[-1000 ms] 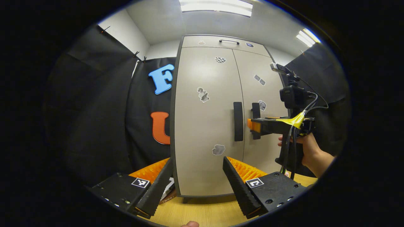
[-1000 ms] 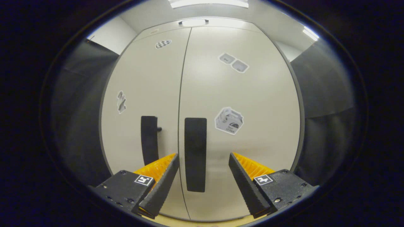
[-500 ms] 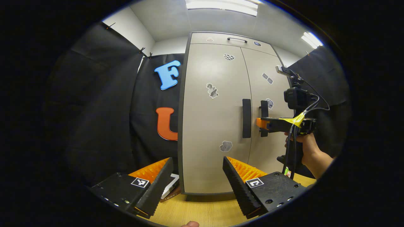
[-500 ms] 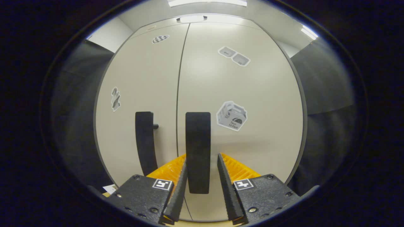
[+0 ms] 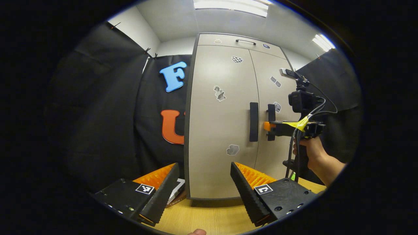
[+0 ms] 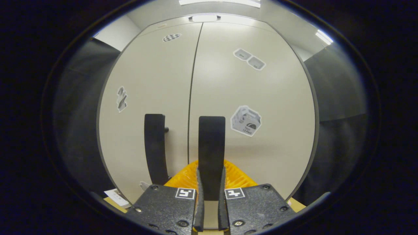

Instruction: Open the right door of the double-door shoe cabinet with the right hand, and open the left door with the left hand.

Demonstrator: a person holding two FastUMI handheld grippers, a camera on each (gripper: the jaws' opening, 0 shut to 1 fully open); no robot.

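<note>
A tall beige double-door shoe cabinet (image 5: 222, 107) stands on a wooden table, both doors closed. Each door carries a black vertical handle beside the centre seam. In the right gripper view my right gripper (image 6: 210, 187) is shut on the right door's handle (image 6: 211, 143), both fingers pressing its lower end; the left door's handle (image 6: 154, 143) stands just to its left. In the left gripper view my left gripper (image 5: 204, 182) is open, well short of the cabinet and low, below the left door's handle (image 5: 254, 121). That view also shows the right gripper (image 5: 268, 126) on the right door's handle (image 5: 271, 112), held by a hand (image 5: 312, 151).
The cabinet stands on a light wooden tabletop (image 5: 209, 218). A book or leaflet (image 5: 176, 192) lies by the cabinet's lower left corner. Black cloth walls flank both sides. A drawer with a small handle (image 5: 246, 41) tops the cabinet.
My right gripper moved in and closed its fingers onto the right door's handle. My left gripper drifted slightly and stayed open. Both doors remain closed.
</note>
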